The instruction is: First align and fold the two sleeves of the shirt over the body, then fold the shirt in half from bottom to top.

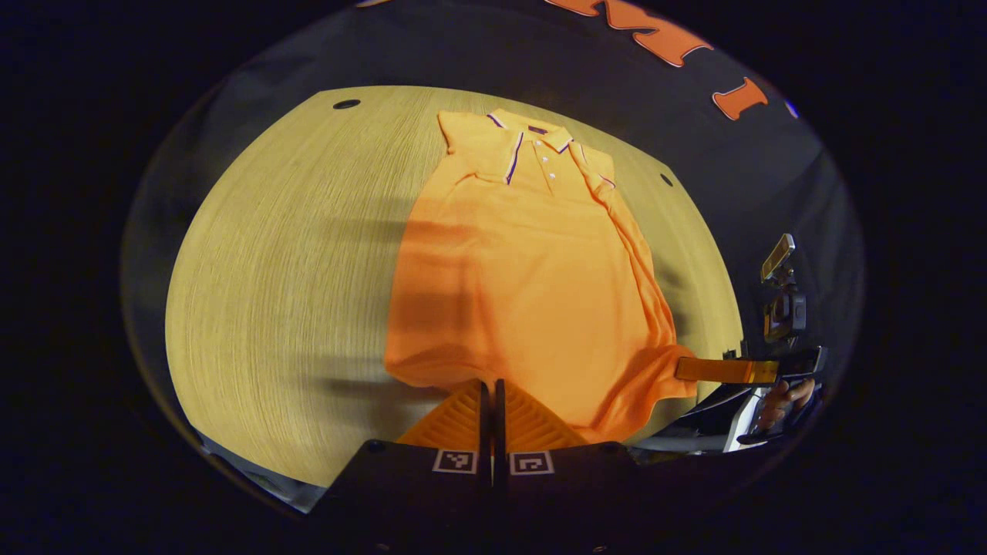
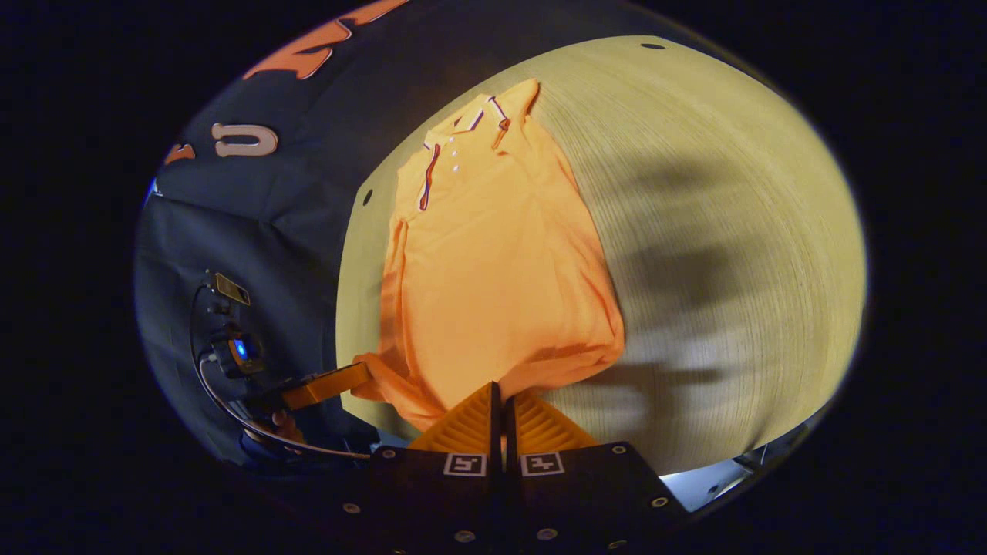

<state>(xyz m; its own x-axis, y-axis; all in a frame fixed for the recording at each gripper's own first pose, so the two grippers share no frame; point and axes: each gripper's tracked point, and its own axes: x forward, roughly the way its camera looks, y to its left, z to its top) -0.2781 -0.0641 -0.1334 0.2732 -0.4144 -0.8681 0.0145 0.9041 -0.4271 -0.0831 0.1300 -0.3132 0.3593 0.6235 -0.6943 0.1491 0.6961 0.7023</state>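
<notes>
1. In the left gripper view, the orange polo shirt (image 1: 532,270) lay on the wooden table (image 1: 293,270), collar (image 1: 532,131) toward the far edge and both sleeves already folded over the body. The left gripper (image 1: 493,401) sat at the shirt's bottom hem, its fingers closed together with the hem meeting their tips; whether cloth was pinched between them could not be told.
2. In the same view, the right gripper (image 1: 678,368) reached the hem's other corner, held by a hand (image 1: 783,401).
3. In the right gripper view, the right gripper (image 2: 500,401) was likewise closed at the hem; its grip on the cloth could not be told. The left gripper (image 2: 362,378) touched the shirt's near corner.
</notes>
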